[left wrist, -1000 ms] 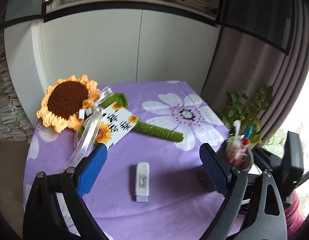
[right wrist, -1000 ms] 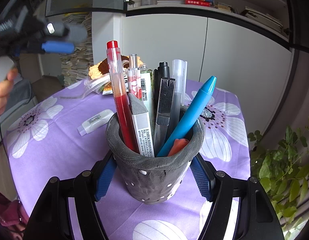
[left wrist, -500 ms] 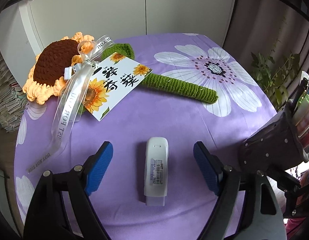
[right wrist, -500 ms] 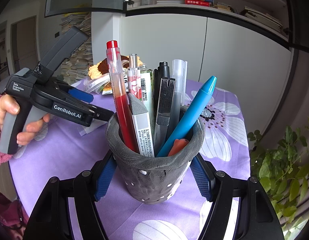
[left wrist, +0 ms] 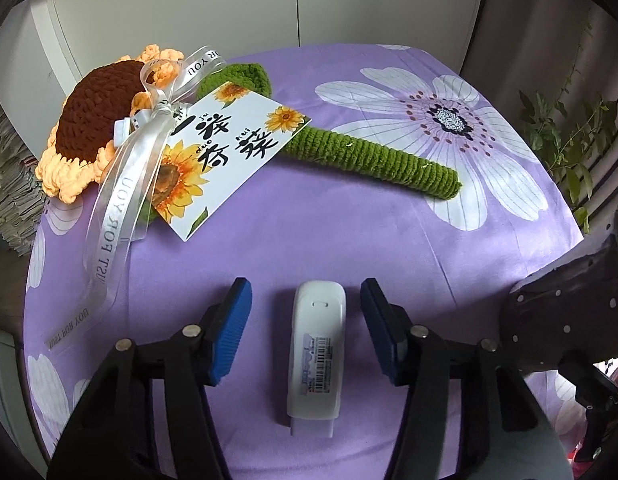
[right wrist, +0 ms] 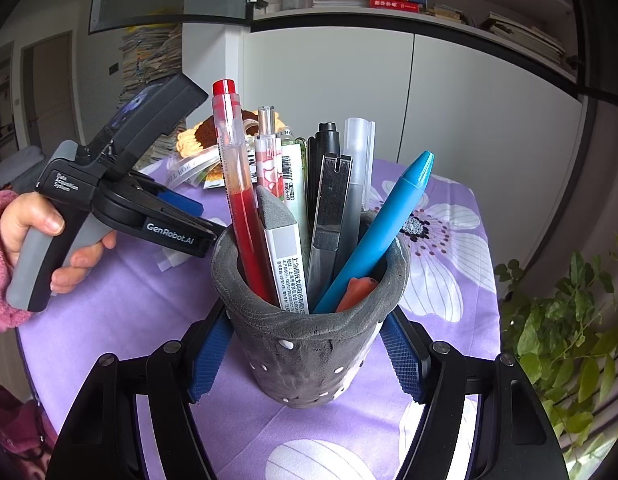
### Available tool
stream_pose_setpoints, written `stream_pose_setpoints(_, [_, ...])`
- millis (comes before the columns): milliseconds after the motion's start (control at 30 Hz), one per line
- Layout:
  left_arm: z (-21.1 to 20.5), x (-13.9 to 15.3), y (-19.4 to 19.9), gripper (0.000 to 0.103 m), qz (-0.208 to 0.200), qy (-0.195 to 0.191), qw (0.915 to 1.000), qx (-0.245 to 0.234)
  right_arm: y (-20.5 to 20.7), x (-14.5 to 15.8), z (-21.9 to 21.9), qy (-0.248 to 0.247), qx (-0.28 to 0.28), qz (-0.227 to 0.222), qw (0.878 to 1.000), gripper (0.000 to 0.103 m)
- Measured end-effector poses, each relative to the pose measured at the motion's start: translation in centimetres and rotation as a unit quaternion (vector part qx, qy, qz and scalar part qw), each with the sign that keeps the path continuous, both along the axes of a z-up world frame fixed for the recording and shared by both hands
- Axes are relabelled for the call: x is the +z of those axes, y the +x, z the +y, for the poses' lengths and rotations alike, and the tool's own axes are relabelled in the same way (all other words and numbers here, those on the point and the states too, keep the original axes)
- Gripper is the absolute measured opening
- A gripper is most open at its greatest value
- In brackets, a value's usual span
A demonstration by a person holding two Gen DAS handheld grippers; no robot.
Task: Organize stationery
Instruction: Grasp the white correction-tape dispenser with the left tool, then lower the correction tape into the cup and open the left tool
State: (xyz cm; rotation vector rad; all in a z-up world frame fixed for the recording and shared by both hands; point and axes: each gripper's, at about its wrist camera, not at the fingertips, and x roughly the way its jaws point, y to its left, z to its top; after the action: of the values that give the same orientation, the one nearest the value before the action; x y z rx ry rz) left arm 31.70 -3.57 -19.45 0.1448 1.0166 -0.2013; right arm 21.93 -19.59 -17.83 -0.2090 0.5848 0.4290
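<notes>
A white correction-tape case (left wrist: 317, 356) with a barcode label lies flat on the purple flowered tablecloth (left wrist: 349, 232). My left gripper (left wrist: 307, 328) is open, its blue pads on either side of the case, apart from it. It also shows in the right wrist view (right wrist: 177, 220), low over the cloth. My right gripper (right wrist: 305, 354) is shut on a grey pen holder (right wrist: 309, 356) that holds several pens, among them a red pen (right wrist: 239, 184) and a blue pen (right wrist: 385, 228). The holder's dark side shows in the left wrist view (left wrist: 565, 316).
A crocheted sunflower (left wrist: 105, 128) with a green stem (left wrist: 373, 156), ribbon and sunflower card (left wrist: 225, 148) lies at the table's back left. A potted plant (right wrist: 565, 316) stands past the right edge. White cabinets (right wrist: 469, 92) and bookshelves stand behind.
My left gripper has come down and forward over the correction-tape case, so its pads now flank it, and they have narrowed. My right gripper and the pen holder have not moved.
</notes>
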Motion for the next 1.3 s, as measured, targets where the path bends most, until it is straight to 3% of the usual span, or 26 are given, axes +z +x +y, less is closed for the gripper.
stream_pose_setpoints(133, [-0.3,0.0,0.4,0.045,0.0,0.003,1.0,-0.001,0.0,0.0,0.0,-0.002,-0.001,0.001,1.0,0.072])
stream_pose_setpoints(200, [-0.6,-0.1,0.4,0.037,0.0,0.004,1.0,-0.006,0.0,0.0,0.0,-0.002,-0.001,0.001,1.0,0.072])
stream_pose_setpoints(233, [-0.6,0.0,0.4,0.025,0.001,0.002,1.0,-0.009,0.0,0.0,0.0,-0.002,-0.001,0.001,1.0,0.072])
stream_pose_setpoints(267, [-0.7,0.0,0.3,0.023,0.001,0.002,0.9999,-0.011,0.0,0.0,0.0,-0.002,-0.001,0.001,1.0,0.072])
stream_pose_setpoints(733, [-0.7,4.6,-3.8,0.023,-0.059,-0.031,0.9971,-0.037,0.0,0.0,0.1,-0.003,-0.001,0.0,1.0,0.072])
stream_pose_setpoints(1067, [-0.9,5.8,-6.3,0.023,-0.079,-0.043,0.9946,-0.051,-0.1,0.0,0.1,-0.003,-0.001,0.0,1.0,0.072])
stream_pose_setpoints(1300, [-1.1,10.1,-8.3,0.023,-0.114,-0.09,0.9866,-0.073,-0.1,0.0,0.1,-0.002,-0.001,0.0,1.0,0.072])
